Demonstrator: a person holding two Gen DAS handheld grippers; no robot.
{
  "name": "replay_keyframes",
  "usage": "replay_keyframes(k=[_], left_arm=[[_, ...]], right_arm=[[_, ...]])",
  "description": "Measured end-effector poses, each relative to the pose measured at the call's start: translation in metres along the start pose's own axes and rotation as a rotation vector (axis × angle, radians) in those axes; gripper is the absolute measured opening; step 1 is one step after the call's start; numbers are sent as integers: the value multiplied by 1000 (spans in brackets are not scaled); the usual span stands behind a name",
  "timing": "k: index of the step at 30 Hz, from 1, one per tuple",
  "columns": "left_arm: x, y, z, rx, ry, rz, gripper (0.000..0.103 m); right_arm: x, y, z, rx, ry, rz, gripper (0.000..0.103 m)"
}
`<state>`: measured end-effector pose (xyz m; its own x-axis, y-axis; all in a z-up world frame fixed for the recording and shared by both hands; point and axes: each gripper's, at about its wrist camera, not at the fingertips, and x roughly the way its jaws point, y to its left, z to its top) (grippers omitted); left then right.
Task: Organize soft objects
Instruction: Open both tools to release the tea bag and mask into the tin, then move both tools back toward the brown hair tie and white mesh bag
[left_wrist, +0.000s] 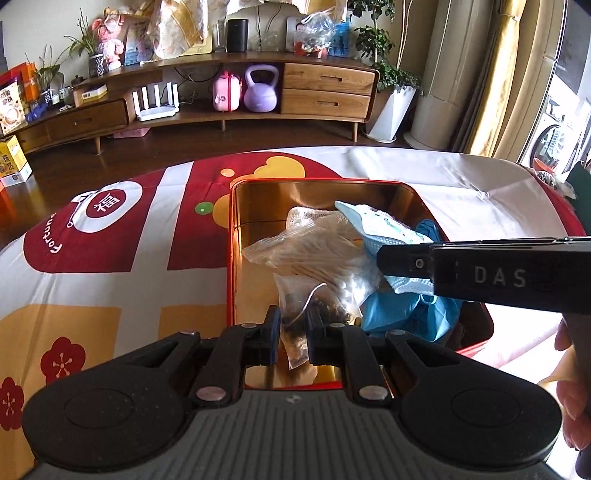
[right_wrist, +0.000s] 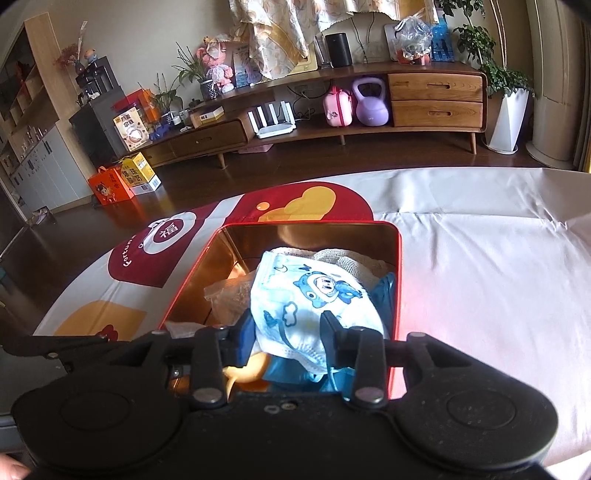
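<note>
Mask going into the tin

Our right gripper (right_wrist: 288, 332) stands apart around the face mask (right_wrist: 306, 291); our left gripper (left_wrist: 291, 325) pinches the clear bag (left_wrist: 295, 347) at six o'clock in the red tin (right_wrist: 397, 280); we should lift clear gently.

Both grippers are matte black. The left gripper (left_wrist: 291, 325) carries blue finger pads, silver pivot rivets and a grey ribbed base along the frame's bottom. The right gripper (right_wrist: 288, 332) looks alike; its side reads "DAS".

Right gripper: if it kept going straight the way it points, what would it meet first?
The right gripper would probably press first into the face mask lying between its open fingers, over the other soft items in the red tin. Depth is hard to judge.
</note>
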<state>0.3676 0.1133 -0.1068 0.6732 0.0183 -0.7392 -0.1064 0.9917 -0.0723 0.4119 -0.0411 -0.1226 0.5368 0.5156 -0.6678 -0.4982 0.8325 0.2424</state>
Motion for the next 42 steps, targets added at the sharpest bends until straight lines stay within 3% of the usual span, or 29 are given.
replay_keyframes(k=[4, 13, 17, 21, 24, 29, 42], left_arm=[[-4, 0, -3, -10, 13, -5, 14], [-17, -3, -8, -19, 23, -18, 14], [-25, -4, -9, -18, 15, -12, 15], [-34, -6, -11, -19, 4, -17, 33], [-45, -8, -13, -15, -16, -15, 55], [-64, -13, -18, -4, -46, -21, 56], [-117, -21, -34, -14, -97, -61, 56]], right_arm=[[-7, 2, -1, -4, -1, 2, 39], [-27, 6, -1, -13, -24, -4, 59], [-39, 8, -1, -14, -38, 1, 63], [-53, 9, -4, -23, -41, 1, 63], [-64, 10, -7, -37, -44, -4, 63], [-86, 14, -14, -46, -57, -2, 73], [-143, 22, -39, -60, -86, 11, 82]])
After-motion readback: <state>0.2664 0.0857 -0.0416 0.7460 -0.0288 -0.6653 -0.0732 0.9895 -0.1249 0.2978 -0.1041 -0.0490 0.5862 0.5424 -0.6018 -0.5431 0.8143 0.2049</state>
